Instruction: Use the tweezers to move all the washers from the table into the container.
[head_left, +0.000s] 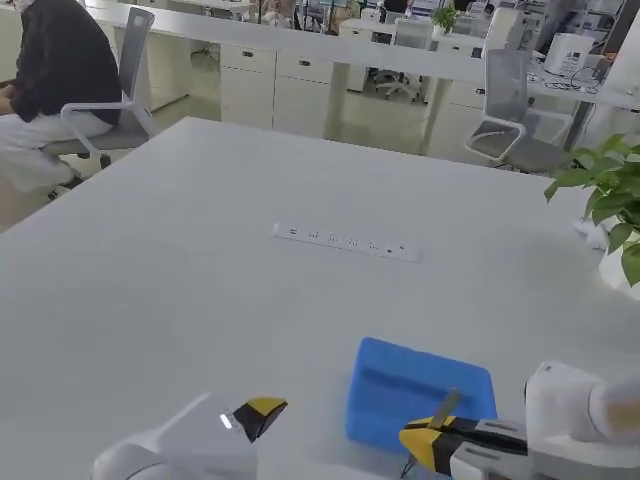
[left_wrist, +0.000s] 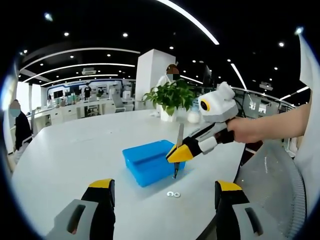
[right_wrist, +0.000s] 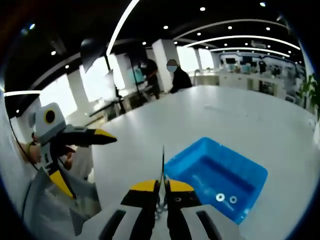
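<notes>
Right gripper (right_wrist: 162, 187) clamped on slim metal tweezers (right_wrist: 163, 162), left gripper (left_wrist: 165, 185) spread, holding nothing; two small metal washers (left_wrist: 173, 194) on white bench (left_wrist: 75, 150) just beside blue plastic container (left_wrist: 150, 160), so best lower the tips slowly astride one washer's rim and pinch lightly.

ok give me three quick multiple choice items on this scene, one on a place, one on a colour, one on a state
1. In the left gripper view, where do the two washers lie relative to the container?
A inside it
B on the table just outside it
C balanced on its rim

2. What colour is the container?
A blue
B red
C white

3. How is the right gripper?
A open and empty
B shut on a washer
C shut on the tweezers

Answers:
1 B, they rest on bare tabletop by its near wall.
2 A, it is blue all over.
3 C, the jaws pinch the tweezers between them.
</notes>
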